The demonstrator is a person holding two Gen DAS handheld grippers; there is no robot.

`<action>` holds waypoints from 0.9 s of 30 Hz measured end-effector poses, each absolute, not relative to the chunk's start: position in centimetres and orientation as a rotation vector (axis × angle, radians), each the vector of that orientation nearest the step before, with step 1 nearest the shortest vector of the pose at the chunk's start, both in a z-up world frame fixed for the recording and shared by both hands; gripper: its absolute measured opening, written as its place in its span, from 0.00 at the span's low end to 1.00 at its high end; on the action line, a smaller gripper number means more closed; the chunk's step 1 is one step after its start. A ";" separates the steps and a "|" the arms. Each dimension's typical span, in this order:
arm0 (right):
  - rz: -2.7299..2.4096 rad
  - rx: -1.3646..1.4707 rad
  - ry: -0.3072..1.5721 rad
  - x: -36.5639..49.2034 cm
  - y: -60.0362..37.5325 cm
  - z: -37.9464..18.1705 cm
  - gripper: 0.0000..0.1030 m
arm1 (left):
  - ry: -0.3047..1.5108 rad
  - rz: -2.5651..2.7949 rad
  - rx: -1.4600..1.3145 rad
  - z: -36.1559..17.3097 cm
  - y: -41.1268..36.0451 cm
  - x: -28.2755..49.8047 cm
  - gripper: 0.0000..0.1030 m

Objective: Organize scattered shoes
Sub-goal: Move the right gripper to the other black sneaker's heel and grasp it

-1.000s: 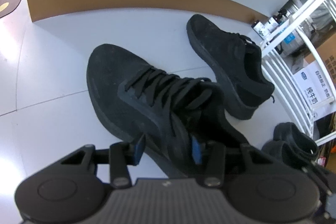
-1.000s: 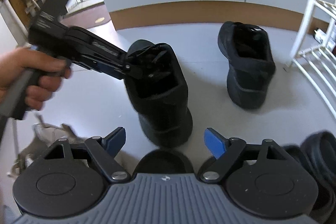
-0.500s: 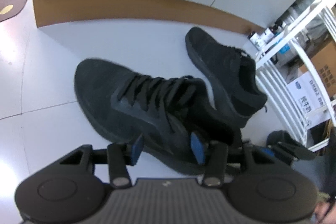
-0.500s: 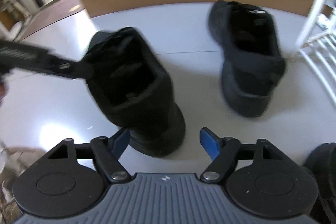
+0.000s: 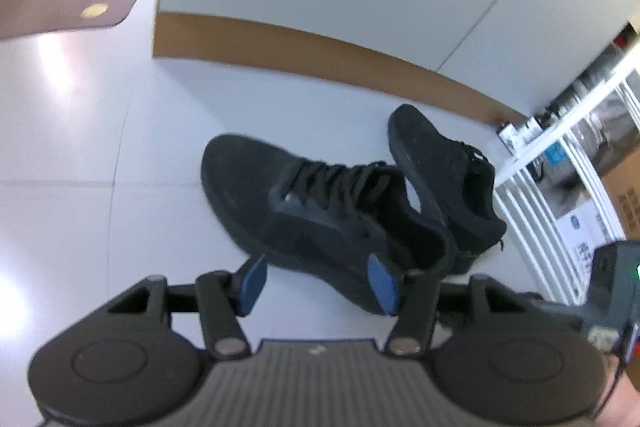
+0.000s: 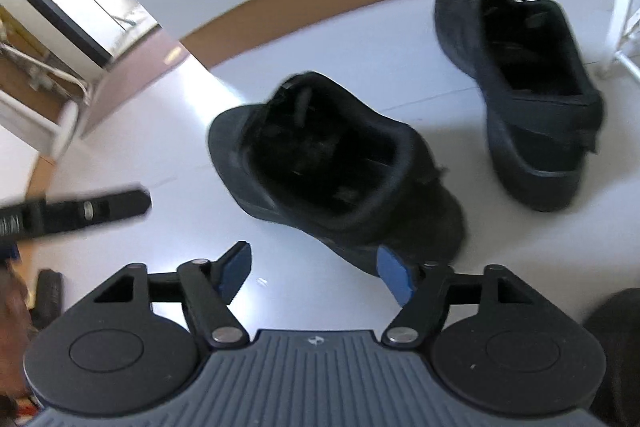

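Two black lace-up shoes stand on the white floor. The near shoe [image 5: 320,211] [image 6: 360,183] rests flat with its heel toward both cameras. The far shoe [image 5: 444,179] [image 6: 528,99] sits beside a white rack. My left gripper [image 5: 318,283] hovers just behind the near shoe's side, its jaws opening, and the blue pads press on nothing. In the right wrist view the left gripper [image 6: 80,211] is a dark bar off to the left of the shoe. My right gripper [image 6: 314,275] sits behind the near shoe's heel with jaws opening and only floor between them.
The white wire rack [image 5: 536,211] [image 6: 624,7] stands right of the shoes. A white wall with a brown skirting [image 5: 320,55] runs behind them. Another dark shoe [image 6: 616,327] lies at the lower right. Cardboard boxes [image 5: 624,187] sit behind the rack.
The left gripper has let go of the near shoe's collar and drawn back and up. The shoe now rests flat on the floor. The right gripper has rolled and shifted sideways.
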State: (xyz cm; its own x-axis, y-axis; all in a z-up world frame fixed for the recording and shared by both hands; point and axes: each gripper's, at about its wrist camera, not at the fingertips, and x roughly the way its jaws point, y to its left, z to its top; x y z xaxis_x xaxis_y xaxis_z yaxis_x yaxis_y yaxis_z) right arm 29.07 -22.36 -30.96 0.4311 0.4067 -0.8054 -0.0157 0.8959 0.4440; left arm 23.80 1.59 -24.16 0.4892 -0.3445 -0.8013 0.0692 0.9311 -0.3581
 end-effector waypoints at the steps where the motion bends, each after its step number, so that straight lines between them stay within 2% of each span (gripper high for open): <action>1: 0.262 0.423 1.105 29.3 -22.4 -31.1 0.75 | 1.033 -0.246 -0.300 -24.3 1.9 23.7 0.59; 6: 0.143 0.442 1.034 29.8 -24.6 -31.2 0.76 | 1.011 -0.192 -0.370 -24.9 3.9 21.9 0.61; 9: 0.117 0.507 1.069 30.5 -25.5 -32.0 0.76 | 1.015 -0.201 -0.357 -25.0 4.2 21.4 0.62; 12: 0.117 0.618 1.075 30.7 -25.7 -32.6 0.88 | 1.008 -0.198 -0.363 -24.9 4.3 21.0 0.62; 17: 0.024 0.720 1.085 31.4 -25.5 -33.5 0.88 | 0.983 -0.191 -0.388 -24.7 4.7 20.2 0.63; 19: -0.009 0.697 1.089 31.7 -25.5 -33.9 0.77 | 0.989 -0.188 -0.389 -24.9 4.7 20.1 0.63; 20: -0.022 0.678 1.091 31.8 -25.4 -34.1 0.76 | 0.994 -0.186 -0.387 -25.1 4.8 20.1 0.63; 22: -0.016 0.601 1.089 31.8 -25.2 -34.0 0.61 | 1.000 -0.180 -0.395 -25.4 4.8 20.1 0.63; 27: 0.034 0.470 1.071 31.9 -25.0 -33.5 0.48 | 1.012 -0.179 -0.395 -25.8 4.7 20.0 0.63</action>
State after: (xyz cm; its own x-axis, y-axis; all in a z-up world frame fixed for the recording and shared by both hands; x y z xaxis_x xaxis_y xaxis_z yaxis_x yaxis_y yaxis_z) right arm 31.94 -24.98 -33.55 0.4886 0.2512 -0.8356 0.1973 0.9010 0.3863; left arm 20.04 4.72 -25.78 0.5229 -0.3255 -0.7878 -0.0358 0.9150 -0.4019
